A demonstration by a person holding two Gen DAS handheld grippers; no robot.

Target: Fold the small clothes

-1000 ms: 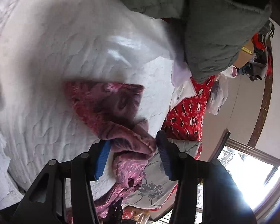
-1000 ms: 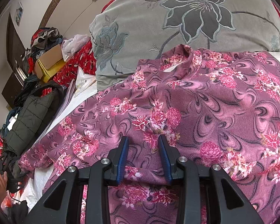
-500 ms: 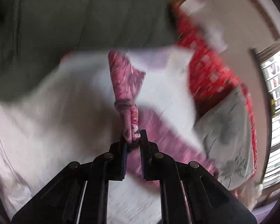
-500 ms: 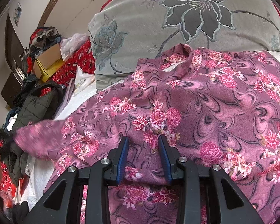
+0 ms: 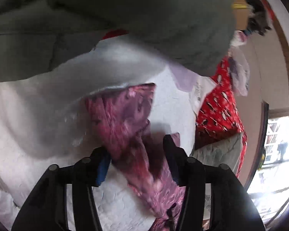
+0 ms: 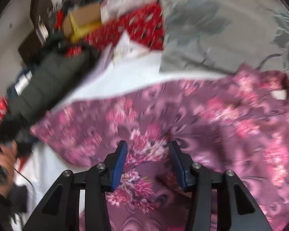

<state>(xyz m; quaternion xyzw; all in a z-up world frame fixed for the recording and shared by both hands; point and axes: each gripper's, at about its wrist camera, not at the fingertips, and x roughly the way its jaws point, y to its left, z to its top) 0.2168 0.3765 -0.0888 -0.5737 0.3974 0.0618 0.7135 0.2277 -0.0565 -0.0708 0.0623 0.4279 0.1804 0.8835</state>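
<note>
A pink-purple floral garment (image 6: 221,125) lies spread on the white quilt (image 6: 125,80). In the left wrist view its sleeve (image 5: 125,119) stretches across the quilt (image 5: 38,134) and runs between the fingers of my left gripper (image 5: 137,159). That gripper's jaws are opening and the pads do not press the cloth. My right gripper (image 6: 148,159) hovers low over the garment's body. Its jaws are opening too, with a ridge of fabric between them but not pinched. Both views are motion-blurred.
A grey flowered pillow (image 6: 212,28) lies beyond the garment. A dark padded jacket (image 6: 48,80) and a cardboard box (image 6: 86,17) are at the far left, with red patterned cloth (image 5: 219,111) nearby. A grey-green cover (image 5: 144,19) overhangs the quilt. A person's hand (image 6: 3,154) shows at the left edge.
The left gripper pinched the sleeve, carried it across, then spread its jaws and let it drop on the quilt. The right gripper swung sideways over the garment and widened.
</note>
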